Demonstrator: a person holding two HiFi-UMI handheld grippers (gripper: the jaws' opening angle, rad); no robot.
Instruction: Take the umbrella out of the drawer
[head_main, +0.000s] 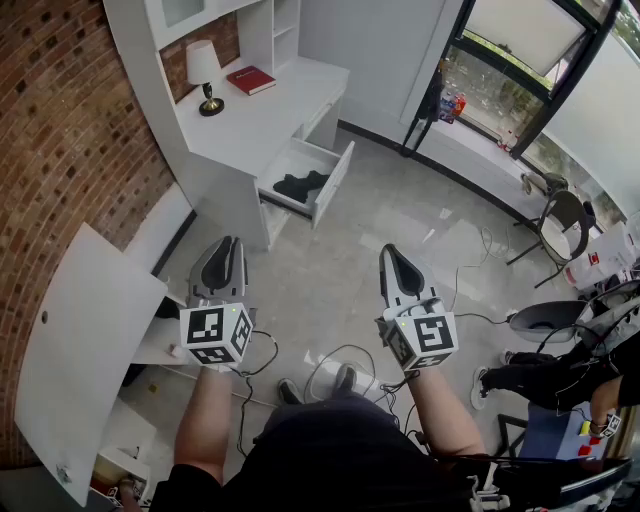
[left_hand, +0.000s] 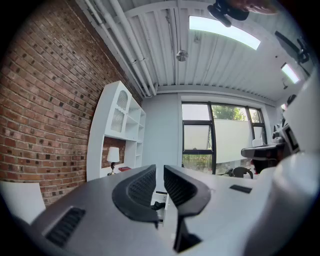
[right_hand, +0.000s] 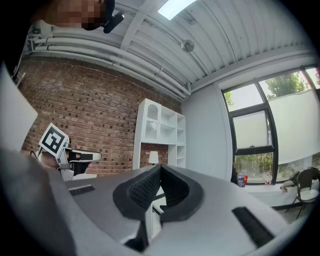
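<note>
Head view: left hand-held gripper (head_main: 228, 243) barely ajar, right hand-held gripper (head_main: 392, 251) closed (both empty); reaching thus, I risk nudging the umbrella (head_main: 300, 185) deeper into the drawer (head_main: 338, 178).

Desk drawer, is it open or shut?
Open. The drawer is pulled out from the white desk, with the dark umbrella lying inside it.

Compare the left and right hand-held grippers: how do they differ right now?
The left hand-held gripper shows a narrow gap between its black jaws; the right hand-held gripper has its jaw tips touching. The left one is beside a white panel; the right one is over grey floor. Both are empty, level and well short of the open white drawer holding the black umbrella.
</note>
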